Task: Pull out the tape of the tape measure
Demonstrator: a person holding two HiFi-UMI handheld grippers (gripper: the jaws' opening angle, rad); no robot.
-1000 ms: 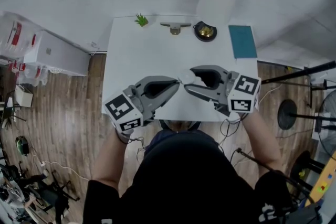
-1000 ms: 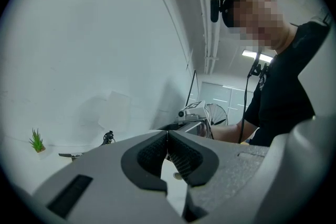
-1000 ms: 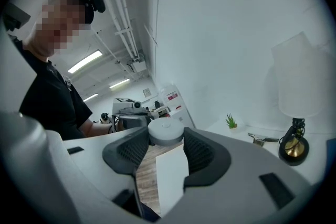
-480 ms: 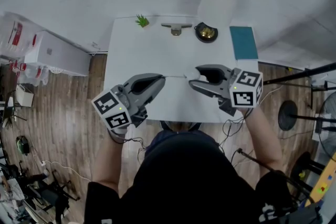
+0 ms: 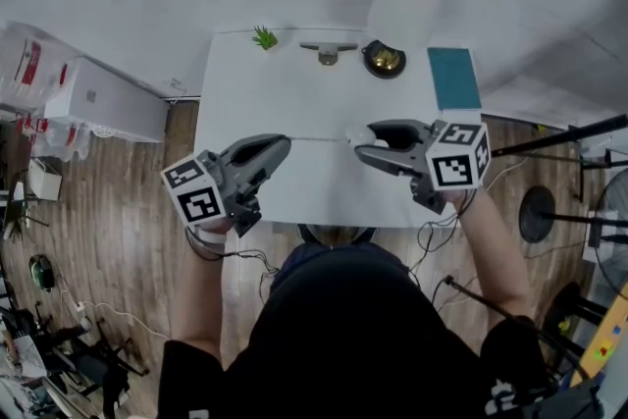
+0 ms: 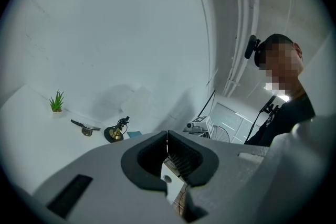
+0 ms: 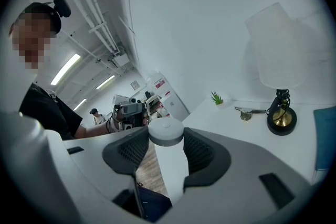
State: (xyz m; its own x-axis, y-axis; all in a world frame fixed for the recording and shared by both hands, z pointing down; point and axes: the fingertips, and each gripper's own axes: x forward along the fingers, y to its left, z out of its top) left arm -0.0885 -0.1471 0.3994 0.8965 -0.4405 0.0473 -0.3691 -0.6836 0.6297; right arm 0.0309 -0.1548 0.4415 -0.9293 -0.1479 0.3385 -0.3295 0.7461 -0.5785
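**Tape partly out, pull under way**

The left gripper point(image 5: 285, 143) has its jaws pressed together on the end of the tape point(image 5: 319, 139). In the left gripper view the thin blade stands edge-on between the pads. The right gripper point(image 5: 365, 140) stands wide, clamped round the white tape measure case point(image 7: 166, 132), and its pads sit on either side of the round body. A short run of tape spans the gap between the two grippers, over the near part of the white worktop point(image 5: 265, 93). It looks clear of the surface, but that is hard to tell from above. The desk lamp point(image 5: 385, 59) at the far edge is well apart from all this.

Judgement: the extraction is in progress with only a little tape out.

To do it well:
- Hold the case hand fixed and draw the left gripper straight away along the line of the tape.
- Keep both grippers at the same height so the blade leaves the slot without bending.
- Don't roll the left wrist (a twisted blade kinks).
- Keep the pinch firm, since a slip would likely let the tape snap back.
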